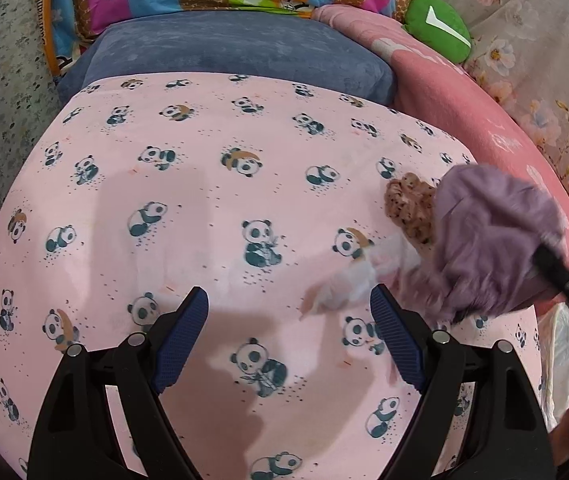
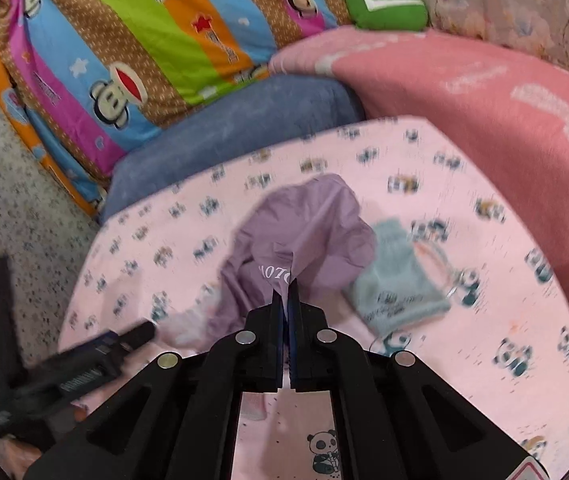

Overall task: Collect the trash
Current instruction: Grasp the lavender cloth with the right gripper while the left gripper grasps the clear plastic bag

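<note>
On the pink panda sheet [image 1: 188, 208] my left gripper [image 1: 288, 304] hangs open with nothing between its fingers. A crumpled white tissue [image 1: 348, 280] lies just beyond its right finger. My right gripper [image 2: 287, 290] is shut on a purple cloth [image 2: 304, 224], pinching a fold at its fingertips. In the left wrist view that purple cloth [image 1: 492, 240] is bunched up at the right and hides the right fingertips. A brown spotted scrunchie [image 1: 410, 208] lies against the cloth. A light blue pouch [image 2: 396, 288] with a key ring sits to the right of the cloth.
A blue cushion [image 1: 236, 56] and a striped cartoon pillow [image 2: 156, 52] lie at the far end of the sheet. A pink blanket [image 2: 484, 104] runs along the right, with a green plush [image 1: 440, 26] beyond it. White plastic [image 1: 560, 360] shows at the right edge.
</note>
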`<control>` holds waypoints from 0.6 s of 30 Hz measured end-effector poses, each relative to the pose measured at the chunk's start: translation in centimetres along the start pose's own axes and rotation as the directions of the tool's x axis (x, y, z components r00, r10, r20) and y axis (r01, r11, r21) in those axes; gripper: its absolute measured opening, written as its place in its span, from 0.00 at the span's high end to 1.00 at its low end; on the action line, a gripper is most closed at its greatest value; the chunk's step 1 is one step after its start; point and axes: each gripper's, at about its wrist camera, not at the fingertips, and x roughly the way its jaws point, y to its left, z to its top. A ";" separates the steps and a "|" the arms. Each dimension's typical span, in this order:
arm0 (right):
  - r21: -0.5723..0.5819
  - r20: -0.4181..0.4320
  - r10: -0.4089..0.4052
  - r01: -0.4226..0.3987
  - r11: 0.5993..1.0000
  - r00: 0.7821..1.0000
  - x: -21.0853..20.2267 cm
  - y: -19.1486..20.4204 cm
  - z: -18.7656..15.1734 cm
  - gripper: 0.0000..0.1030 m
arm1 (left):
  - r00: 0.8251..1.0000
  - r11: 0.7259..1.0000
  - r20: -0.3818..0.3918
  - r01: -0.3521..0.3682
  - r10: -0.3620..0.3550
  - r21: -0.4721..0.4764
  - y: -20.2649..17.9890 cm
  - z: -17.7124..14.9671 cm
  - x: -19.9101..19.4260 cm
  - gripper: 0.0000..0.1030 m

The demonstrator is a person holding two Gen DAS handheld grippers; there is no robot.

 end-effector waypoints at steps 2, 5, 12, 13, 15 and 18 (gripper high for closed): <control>0.004 0.035 0.005 -0.006 1.000 0.999 -1.5 0.0 0.8 0.97 | 1.000 1.000 -0.007 0.013 -0.013 0.013 -0.7 -0.2 0.2 0.22; 0.003 0.071 -0.003 0.002 1.000 0.998 -3.2 0.0 2.0 0.97 | 0.999 0.999 -0.018 0.032 -0.032 0.042 -2.2 -0.4 0.7 0.19; 0.028 0.093 -0.017 0.015 0.999 0.996 -5.6 -1.3 3.3 0.97 | 0.996 0.993 -0.070 0.065 -0.058 0.098 -5.5 -0.9 2.9 0.18; 0.033 0.090 -0.018 0.015 0.999 0.996 -5.7 -1.5 3.2 0.97 | 0.995 0.992 -0.074 0.068 -0.060 0.106 -5.9 -1.0 3.0 0.21; 0.041 0.085 -0.018 0.015 0.999 0.996 -6.2 -2.1 3.1 0.97 | 0.994 0.990 -0.091 0.074 -0.063 0.123 -6.5 -1.4 3.3 0.31; 0.053 0.075 -0.018 0.014 0.998 0.997 -6.3 -2.7 2.8 0.97 | 0.996 0.986 -0.085 0.029 -0.015 0.164 -7.4 -2.0 3.7 0.42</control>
